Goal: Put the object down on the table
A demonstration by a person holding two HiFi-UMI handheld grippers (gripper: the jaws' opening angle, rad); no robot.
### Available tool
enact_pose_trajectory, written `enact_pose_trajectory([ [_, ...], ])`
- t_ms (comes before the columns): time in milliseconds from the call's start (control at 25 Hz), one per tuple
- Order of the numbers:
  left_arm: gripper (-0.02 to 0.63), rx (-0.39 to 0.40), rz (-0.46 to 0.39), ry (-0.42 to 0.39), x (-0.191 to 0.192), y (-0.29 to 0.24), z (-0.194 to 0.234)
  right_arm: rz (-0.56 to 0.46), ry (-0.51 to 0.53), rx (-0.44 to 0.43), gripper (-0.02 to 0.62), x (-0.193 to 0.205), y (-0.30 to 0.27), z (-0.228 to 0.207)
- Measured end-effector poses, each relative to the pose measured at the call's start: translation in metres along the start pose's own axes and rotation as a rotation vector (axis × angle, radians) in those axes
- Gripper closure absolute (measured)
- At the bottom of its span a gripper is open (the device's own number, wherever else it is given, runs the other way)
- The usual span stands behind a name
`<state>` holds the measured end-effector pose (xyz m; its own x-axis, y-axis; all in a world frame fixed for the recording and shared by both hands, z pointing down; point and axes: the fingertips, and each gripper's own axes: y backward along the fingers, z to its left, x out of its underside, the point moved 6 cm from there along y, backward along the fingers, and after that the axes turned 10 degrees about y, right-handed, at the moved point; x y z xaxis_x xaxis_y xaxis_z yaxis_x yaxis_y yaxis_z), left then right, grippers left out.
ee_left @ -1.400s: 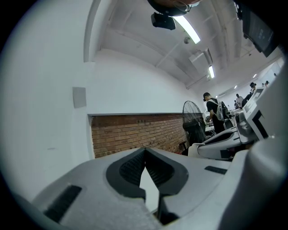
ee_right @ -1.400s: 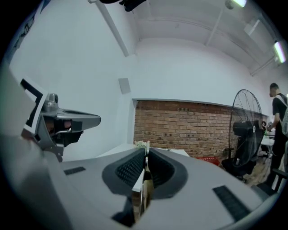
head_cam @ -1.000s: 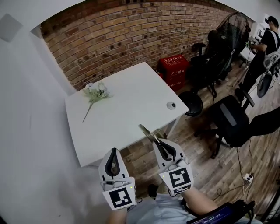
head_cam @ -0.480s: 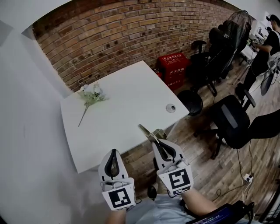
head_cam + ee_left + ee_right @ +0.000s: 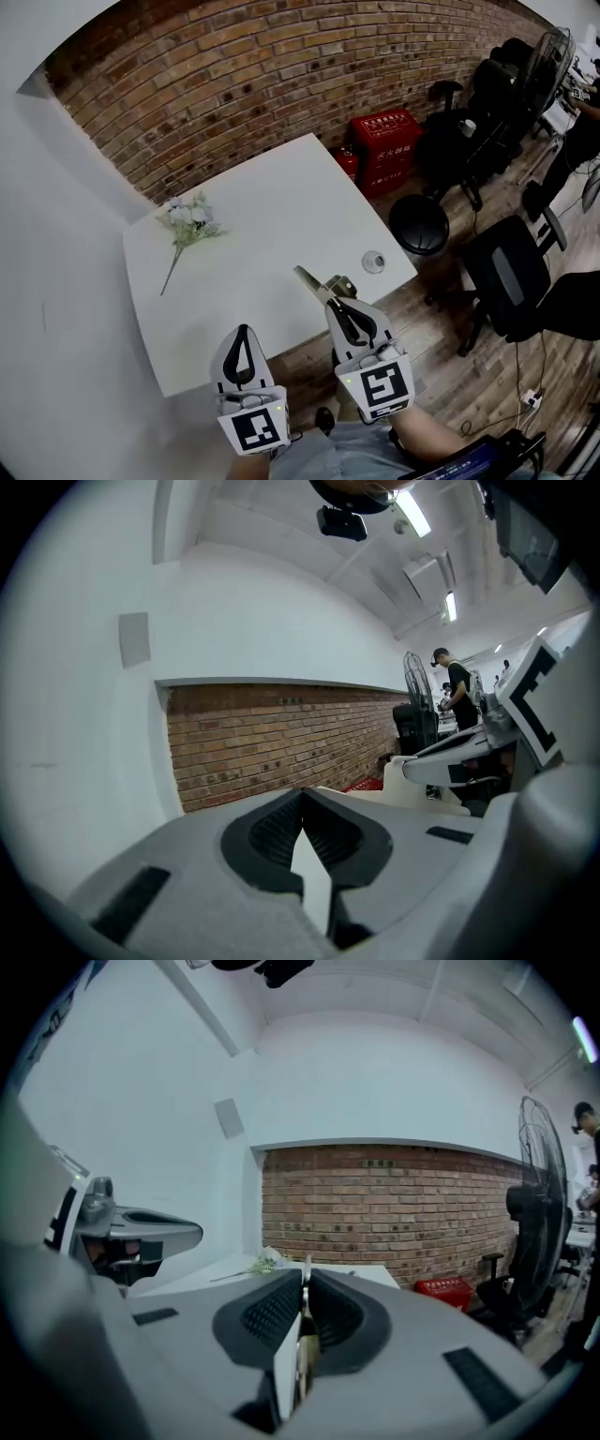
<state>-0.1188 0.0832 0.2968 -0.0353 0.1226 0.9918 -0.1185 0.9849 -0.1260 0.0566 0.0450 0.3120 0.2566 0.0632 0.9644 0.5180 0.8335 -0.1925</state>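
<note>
Table (image 5: pixel 272 234) edge under right claw (image 5: pixel 336 302) with scissors (image 5: pixel 314 281), bare top beyond

Smooth matt table (image 5: pixel 272 239), rough brick wall (image 5: pixel 234 84), wood floor (image 5: pixel 473 375)

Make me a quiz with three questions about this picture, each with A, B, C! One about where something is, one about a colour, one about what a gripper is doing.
1. Where does the flower sprig lie?
A. on the floor
B. on the white table
C. on a chair

2. What colour is the crate by the brick wall?
A. blue
B. green
C. red

3. What is the right gripper doing?
A. it is shut on a metal tool
B. it is wide open and empty
C. it holds the flower

Answers:
1 B: the sprig rests at the table's far left.
2 C: the crate is plainly red.
3 A: the thin tool sticks out from between its jaws.
</note>
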Motion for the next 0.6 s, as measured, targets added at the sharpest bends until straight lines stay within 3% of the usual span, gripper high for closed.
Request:
enact_pose_trajectory([
  [320,0.598,-0.094,-0.025,0.001,-0.029,-0.065,-0.008,-0.045,0.022,-0.074,0.565,-0.019,-0.063,-0.060],
  [600,0.598,-0.173,-0.077,-0.004,-0.051,-0.086,-0.006,-0.109,0.059,-0.119,0.565,-0.045,-0.096,-0.087],
])
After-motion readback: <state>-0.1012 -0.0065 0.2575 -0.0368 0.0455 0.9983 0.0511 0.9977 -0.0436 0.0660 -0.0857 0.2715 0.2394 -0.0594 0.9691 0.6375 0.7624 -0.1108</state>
